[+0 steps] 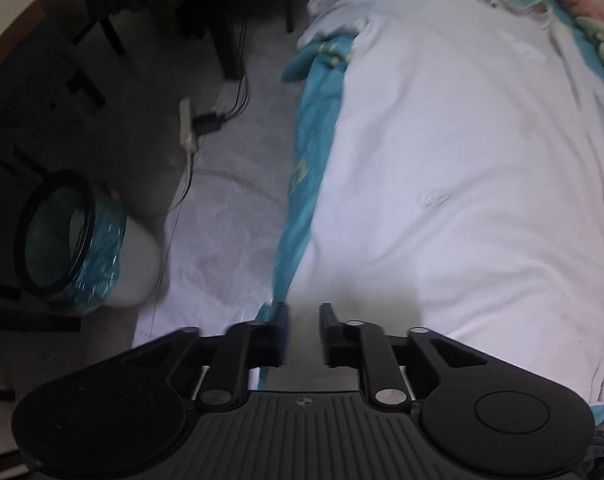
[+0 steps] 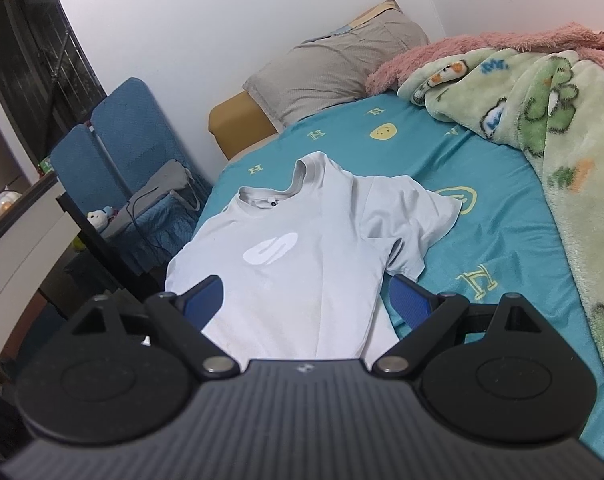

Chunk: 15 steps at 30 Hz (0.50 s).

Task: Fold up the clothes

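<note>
A pale grey T-shirt (image 2: 302, 264) with a white logo lies spread face up on the teal bed sheet (image 2: 482, 208), collar towards the pillow. Its one visible sleeve (image 2: 410, 208) is spread out to the right. My right gripper (image 2: 308, 302) hovers over the shirt's lower hem, blue pads (image 2: 203, 300) wide apart and open, holding nothing. In the left wrist view the same shirt (image 1: 462, 180) fills the right side, reaching the bed's left edge. My left gripper (image 1: 304, 332) points steeply down over the shirt's near edge, its black fingers (image 1: 279, 332) partly apart with nothing between them.
A grey pillow (image 2: 334, 68) and a green and pink fleece blanket (image 2: 542, 120) lie at the bed's far end and right side. Beside the bed are a blue chair (image 2: 121, 140), a bin with a teal liner (image 1: 73, 240), a power strip (image 1: 187, 128) and cables on the floor.
</note>
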Motion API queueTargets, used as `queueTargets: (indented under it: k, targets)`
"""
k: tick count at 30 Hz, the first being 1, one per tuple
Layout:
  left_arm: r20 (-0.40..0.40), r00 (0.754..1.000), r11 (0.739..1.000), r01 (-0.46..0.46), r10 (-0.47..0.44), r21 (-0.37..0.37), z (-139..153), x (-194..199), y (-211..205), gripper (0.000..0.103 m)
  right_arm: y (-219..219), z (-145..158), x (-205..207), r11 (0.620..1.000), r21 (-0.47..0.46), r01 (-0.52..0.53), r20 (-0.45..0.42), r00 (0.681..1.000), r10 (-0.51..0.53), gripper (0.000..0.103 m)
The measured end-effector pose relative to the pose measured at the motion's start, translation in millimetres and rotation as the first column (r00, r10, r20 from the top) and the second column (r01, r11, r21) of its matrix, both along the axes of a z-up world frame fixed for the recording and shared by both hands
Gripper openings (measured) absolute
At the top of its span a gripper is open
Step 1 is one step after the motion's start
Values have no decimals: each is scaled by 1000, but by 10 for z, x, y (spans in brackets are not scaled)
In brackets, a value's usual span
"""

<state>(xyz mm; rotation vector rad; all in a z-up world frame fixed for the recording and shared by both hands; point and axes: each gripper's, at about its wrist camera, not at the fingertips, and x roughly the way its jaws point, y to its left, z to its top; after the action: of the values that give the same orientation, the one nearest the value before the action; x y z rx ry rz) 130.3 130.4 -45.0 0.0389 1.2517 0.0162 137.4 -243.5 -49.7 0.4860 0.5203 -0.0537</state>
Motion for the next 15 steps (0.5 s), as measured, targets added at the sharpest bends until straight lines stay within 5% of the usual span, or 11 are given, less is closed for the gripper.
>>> queueTargets:
  k: [4,8,15]
  targets:
    - [189,979,995,84,-74,-46,280,-31,-353,61,21,5,22,1000,-3,-8,-2,1000,8,92]
    - [370,927,984,116,-59,-136,499,-6,-792,81,11,38,36,1000,-11,-19,4,1000,19,92]
    - [575,817,957,198,-41,-213,397,134,-1626,90,-547,81,269,987,144,71,26,997,-75,92]
